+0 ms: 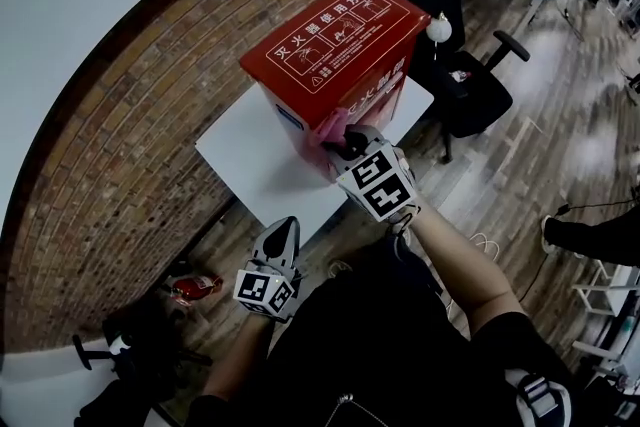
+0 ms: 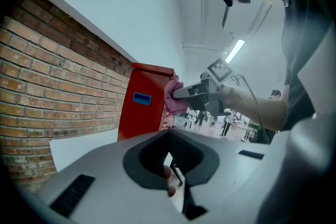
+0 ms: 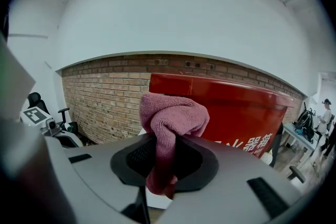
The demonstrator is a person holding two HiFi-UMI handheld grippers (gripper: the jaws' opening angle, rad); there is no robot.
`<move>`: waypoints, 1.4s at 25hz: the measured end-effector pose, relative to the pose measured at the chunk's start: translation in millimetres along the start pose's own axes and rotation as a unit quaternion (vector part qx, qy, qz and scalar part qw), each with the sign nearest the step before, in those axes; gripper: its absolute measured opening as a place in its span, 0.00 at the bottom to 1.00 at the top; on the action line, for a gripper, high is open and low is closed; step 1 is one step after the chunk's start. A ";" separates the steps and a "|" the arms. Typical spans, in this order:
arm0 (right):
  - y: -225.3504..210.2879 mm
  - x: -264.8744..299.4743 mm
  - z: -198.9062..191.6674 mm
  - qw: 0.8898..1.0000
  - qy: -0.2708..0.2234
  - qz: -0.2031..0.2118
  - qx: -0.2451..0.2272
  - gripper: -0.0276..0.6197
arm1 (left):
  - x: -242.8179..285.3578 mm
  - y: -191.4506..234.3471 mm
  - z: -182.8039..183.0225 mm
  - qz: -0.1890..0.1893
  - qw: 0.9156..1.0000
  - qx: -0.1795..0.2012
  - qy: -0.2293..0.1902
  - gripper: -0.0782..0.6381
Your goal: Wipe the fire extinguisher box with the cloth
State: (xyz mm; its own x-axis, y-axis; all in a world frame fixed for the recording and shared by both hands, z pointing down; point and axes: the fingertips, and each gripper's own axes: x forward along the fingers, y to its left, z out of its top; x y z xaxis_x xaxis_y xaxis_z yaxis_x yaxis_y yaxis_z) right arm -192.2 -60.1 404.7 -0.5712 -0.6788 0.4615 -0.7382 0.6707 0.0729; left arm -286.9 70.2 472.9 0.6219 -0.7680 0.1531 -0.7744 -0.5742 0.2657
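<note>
The right tongs, shut on the pink cloth, are at the red box's near side on the bench; the left tongs, shut and empty, are farther back from it.

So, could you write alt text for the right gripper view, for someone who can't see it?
The right gripper clamps a bunched pink cloth in its jaws, held up in front of a red fire extinguisher box with white lettering. A brick wall runs behind.
</note>
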 end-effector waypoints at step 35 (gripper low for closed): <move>1.2 50.6 -95.3 0.999 -0.006 0.026 0.022 0.17 | 39.5 1.1 -12.2 0.025 0.999 0.006 0.033 0.14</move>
State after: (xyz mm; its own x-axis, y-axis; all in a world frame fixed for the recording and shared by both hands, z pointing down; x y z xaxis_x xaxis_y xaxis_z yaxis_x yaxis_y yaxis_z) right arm -187.8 -65.1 512.4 -0.6127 -0.6474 0.4533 -0.7226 0.6912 0.0105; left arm -261.8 42.7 490.8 0.5886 -0.7755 0.2284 -0.8057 -0.5395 0.2445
